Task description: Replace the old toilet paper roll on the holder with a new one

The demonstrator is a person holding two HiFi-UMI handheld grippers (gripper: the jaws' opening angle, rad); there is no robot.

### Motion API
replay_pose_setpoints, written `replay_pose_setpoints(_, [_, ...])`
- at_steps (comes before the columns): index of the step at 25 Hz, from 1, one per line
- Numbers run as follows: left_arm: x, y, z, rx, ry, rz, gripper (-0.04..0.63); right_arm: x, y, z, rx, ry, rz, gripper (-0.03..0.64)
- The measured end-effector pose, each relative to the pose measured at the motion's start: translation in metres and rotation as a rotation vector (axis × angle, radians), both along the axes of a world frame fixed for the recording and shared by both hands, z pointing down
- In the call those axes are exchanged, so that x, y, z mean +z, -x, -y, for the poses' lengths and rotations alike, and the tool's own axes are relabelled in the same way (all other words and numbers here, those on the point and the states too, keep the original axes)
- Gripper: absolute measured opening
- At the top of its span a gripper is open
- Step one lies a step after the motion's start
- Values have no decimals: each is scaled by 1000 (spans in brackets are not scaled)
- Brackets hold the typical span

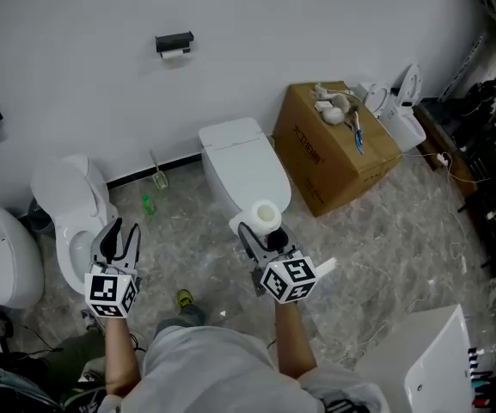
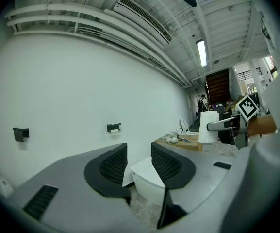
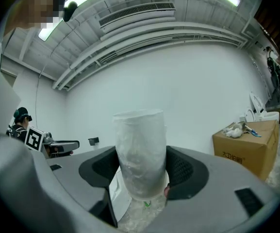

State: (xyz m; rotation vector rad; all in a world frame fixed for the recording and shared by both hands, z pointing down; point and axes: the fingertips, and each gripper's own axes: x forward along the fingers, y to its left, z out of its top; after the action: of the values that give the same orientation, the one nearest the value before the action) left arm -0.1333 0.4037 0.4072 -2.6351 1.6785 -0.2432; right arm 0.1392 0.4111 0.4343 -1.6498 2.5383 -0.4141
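Here, in the head view, we see a marbled floor (image 1: 376, 239), a white wall (image 1: 273, 24), one cardboard box (image 1: 338, 157) and the holder (image 1: 174, 44) at upper centre. In the left gripper view, the left gripper (image 2: 139, 152) gapes empty. In the right gripper view, the right gripper (image 3: 140, 168) clamps one wrapped roll (image 3: 140, 140) at centre frame.
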Motion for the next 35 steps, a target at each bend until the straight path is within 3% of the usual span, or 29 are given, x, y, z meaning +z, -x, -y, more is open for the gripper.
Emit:
replay_pose_setpoints(16, [11,75,177,23,13,-43,152,3,76,175,36,12,-6,296])
replay_pose_setpoints(28, [20,80,240,41,19,-54,155,14,77,235,68,28,0,296])
replay_pose_setpoints(35, [26,66,299,21,22,-47,156,23,64,302,40,27,34,296])
